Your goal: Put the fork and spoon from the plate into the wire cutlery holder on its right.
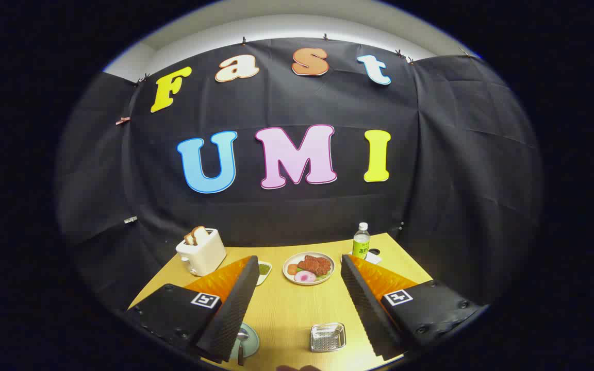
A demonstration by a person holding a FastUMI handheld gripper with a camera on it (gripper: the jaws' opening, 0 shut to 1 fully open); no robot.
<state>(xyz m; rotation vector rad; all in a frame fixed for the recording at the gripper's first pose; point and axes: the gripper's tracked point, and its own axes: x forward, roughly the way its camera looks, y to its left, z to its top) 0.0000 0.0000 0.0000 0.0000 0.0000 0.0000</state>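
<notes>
booth: black cloth wall [297, 206] hangs behind a yellow wooden table [286, 309], with a strip of pale wall above the cloth.
gripper: gripper [299, 268] held above the near part of the table, pointing toward the far wall.
fingers: spread wide apart, gripping nothing; bare tabletop shows in the gap between them.
small plate: pale blue-green plate [249, 342] sits close in, low beside the left finger and partly hidden by it.
spoon: spoon [242, 346] lies on that small plate, bowl end toward the far side and handle pointing back toward the near edge.
fork: cannot tell where it lies; the left finger covers much of the small plate.
wire holder: metal mesh holder [328, 337] stands on the table to the right of the small plate, between the fingers and nearer the right one; nothing can be seen inside it.
food plate: white plate [308, 268] with reddish-brown pieces, a pink slice and some green sits beyond the fingertips, near the middle of the far side.
small dish: small dish [264, 270] with something green, just beside the left fingertip.
toaster: white toaster [200, 252] with bread sticking up, at the far left corner.
bottle: clear bottle [361, 241] with a white cap and green label, upright at the far right, beyond the right fingertip.
</notes>
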